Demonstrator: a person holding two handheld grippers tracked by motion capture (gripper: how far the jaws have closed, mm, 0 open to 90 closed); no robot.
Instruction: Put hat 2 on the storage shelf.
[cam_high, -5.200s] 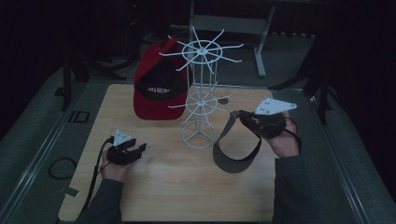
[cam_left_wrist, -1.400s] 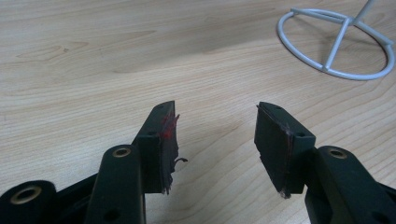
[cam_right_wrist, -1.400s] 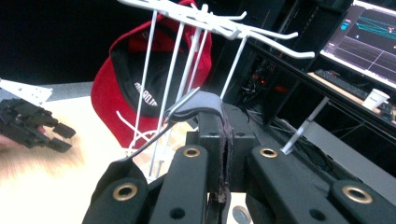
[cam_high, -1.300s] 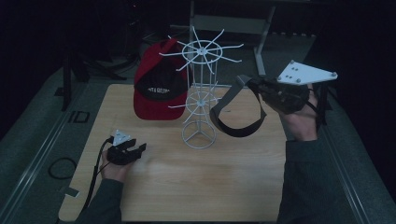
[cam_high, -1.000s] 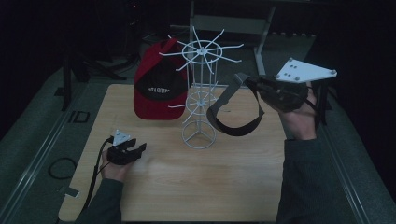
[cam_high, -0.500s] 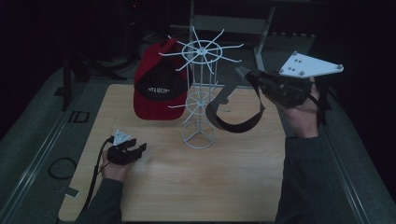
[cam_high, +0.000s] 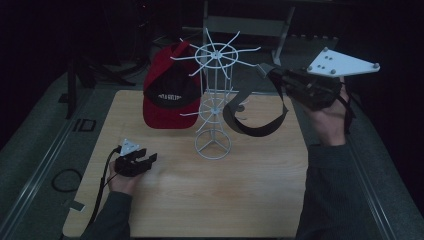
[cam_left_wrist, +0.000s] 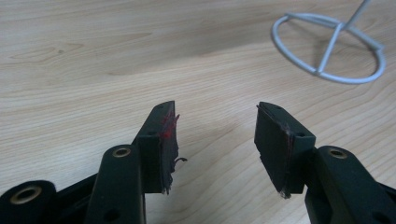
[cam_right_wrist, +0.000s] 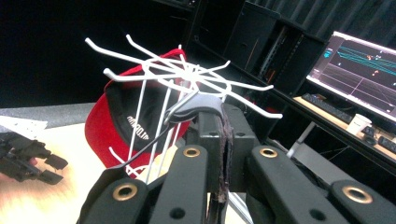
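Right hand-held gripper (cam_high: 280, 82) clamped shut on dark visor (cam_high: 255, 117), raised beside white wire rack (cam_high: 215, 95); rack arms lay just left of visor; left hand-held gripper (cam_high: 142, 161) open, empty, resting on bench (cam_high: 250, 190)

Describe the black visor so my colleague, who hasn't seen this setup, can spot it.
Start at the white wire rack standing mid-table on the pale wooden tabletop. Just right of it, the right gripper holds a black, open-topped visor in the air by its strap, shut on it. Unlike the red cap with a black panel hanging on the rack's left side, it is crownless.
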